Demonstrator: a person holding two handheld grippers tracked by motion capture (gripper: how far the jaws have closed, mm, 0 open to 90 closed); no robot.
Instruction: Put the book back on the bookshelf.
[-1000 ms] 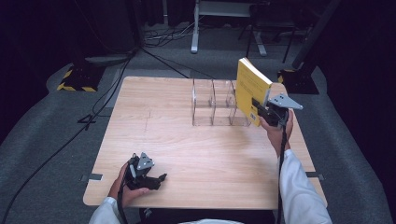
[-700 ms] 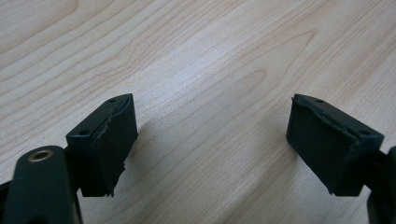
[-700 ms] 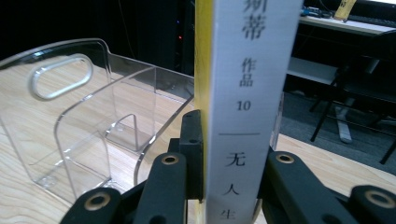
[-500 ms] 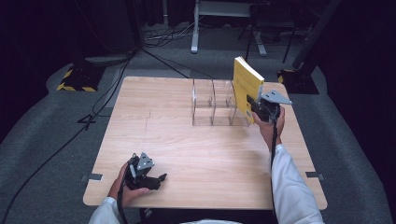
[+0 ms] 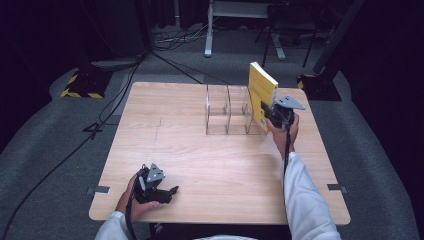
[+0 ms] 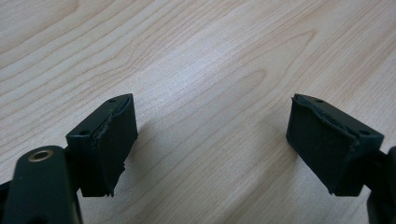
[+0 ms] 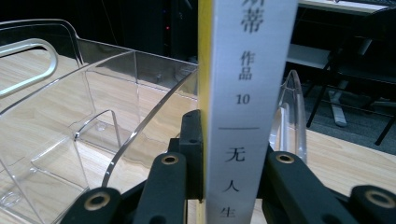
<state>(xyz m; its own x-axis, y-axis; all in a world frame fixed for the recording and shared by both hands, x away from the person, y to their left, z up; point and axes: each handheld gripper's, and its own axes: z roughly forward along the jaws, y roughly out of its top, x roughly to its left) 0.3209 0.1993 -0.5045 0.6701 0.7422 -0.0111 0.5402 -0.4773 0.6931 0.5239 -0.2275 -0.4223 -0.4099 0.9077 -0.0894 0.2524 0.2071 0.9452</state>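
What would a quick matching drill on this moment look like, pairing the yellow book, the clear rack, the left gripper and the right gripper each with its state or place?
Things:
1. yellow book
2. clear rack
3. left gripper
4. right gripper

States or places:
A. open with nothing between its jaws, low over the near left part of the table
B. stands with no books in it on the far middle of the table
C. shut on the book's spine
D. held upright at the right end of the rack

Pairs: 1-D, 2-B, 3-A, 4-C
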